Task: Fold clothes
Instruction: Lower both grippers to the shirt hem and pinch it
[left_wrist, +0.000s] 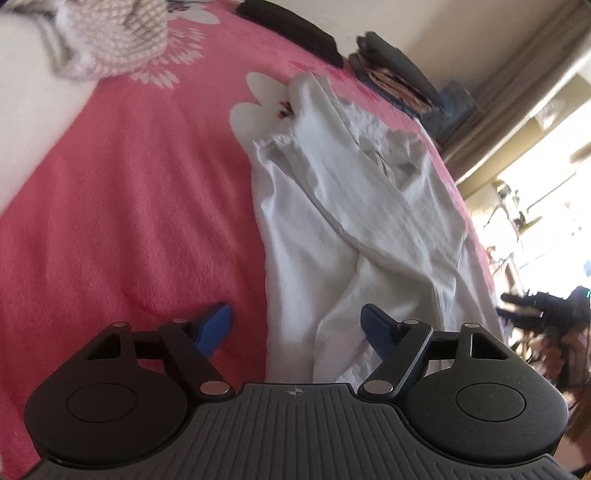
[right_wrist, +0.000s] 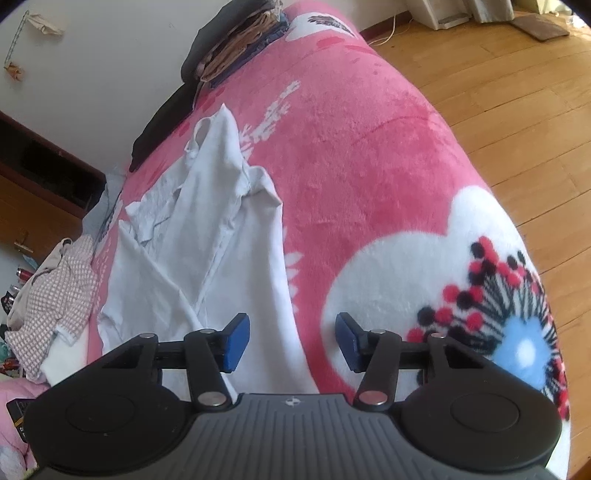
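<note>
Daylight enters from the window (left_wrist: 546, 192), which is overexposed to glare. The white garment (left_wrist: 343, 221) beside it shows motion blur. Fisheye distortion curves both views; corners vignette dark.

A bed under a pink plush blanket (right_wrist: 369, 166), printed with big white flowers, carries everything. A crumpled white shirt (right_wrist: 207, 236) lies spread along its middle; at ten o'clock from it, at the bed's edge, lies a pink-and-white checked garment (right_wrist: 55, 295). Along the wall edge, at twelve o'clock from the shirt, rest a flat black garment (right_wrist: 162, 125) and, beyond it, a stack of folded clothes (right_wrist: 236, 40).
</note>
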